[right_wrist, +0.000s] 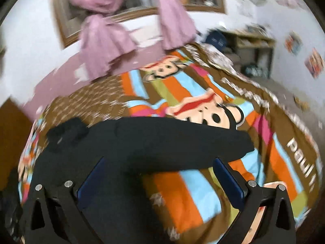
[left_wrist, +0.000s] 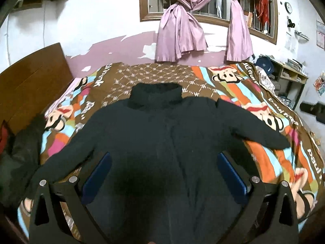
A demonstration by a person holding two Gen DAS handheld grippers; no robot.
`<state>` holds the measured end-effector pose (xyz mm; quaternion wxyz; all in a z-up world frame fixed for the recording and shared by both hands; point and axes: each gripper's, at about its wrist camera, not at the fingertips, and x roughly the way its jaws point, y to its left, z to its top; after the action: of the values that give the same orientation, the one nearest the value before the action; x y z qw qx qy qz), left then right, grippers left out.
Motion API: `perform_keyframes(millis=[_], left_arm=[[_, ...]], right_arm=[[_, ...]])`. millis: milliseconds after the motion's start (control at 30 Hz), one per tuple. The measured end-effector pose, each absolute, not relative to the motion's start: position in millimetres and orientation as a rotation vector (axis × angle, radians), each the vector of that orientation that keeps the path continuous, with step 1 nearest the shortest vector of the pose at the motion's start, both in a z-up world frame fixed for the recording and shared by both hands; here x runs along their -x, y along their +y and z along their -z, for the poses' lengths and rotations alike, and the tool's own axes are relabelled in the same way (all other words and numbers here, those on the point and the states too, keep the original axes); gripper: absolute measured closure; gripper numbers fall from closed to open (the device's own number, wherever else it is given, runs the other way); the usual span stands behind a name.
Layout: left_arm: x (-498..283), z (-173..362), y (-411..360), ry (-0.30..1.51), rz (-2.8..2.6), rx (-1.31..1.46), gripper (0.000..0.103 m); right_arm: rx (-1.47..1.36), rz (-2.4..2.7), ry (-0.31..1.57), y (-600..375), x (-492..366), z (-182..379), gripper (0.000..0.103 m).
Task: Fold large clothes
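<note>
Both the left gripper (left_wrist: 162, 170) and right gripper (right_wrist: 160, 174) have their fingers spread wide, holding nothing. The black jacket (left_wrist: 162, 134) lies flat on the bed (left_wrist: 264, 156), sleeves out toward 9 and 3 o'clock, collar at 12. No fold made yet, so basically everything's left.
</note>
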<state>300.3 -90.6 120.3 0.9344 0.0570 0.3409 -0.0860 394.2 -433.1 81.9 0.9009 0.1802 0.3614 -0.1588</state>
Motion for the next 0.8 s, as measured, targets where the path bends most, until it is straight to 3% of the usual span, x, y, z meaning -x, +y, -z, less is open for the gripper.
perform_keyframes(millis=[267, 533, 600, 667, 800], left_arm=[[-405.9, -62.3, -140.2, 0.708, 0.246, -0.115, 0.002], [-493.0, -8.7, -187.5, 0.804, 0.408, 0.158, 0.002], [-507.0, 3.6, -201.5, 0.831, 0.41, 0.176, 0.002], [-515.1, 13.8, -213.2, 0.847, 0.403, 0.165, 0.002], [-529.2, 47.6, -233.5, 0.898, 0.406, 0.145, 0.002]], right_arm=[[-0.623, 0.498, 0.847, -548.9, -432.2, 28.9, 0.0], [-0.908, 0.599, 0.896, -614.5, -412.9, 123.9, 0.0], [-0.936, 0.587, 0.922, -618.9, -413.8, 137.2, 0.006], [-0.965, 0.566, 0.933, -623.9, -413.5, 149.0, 0.025], [-1.068, 0.504, 0.883, -633.6, -409.3, 163.6, 0.032]])
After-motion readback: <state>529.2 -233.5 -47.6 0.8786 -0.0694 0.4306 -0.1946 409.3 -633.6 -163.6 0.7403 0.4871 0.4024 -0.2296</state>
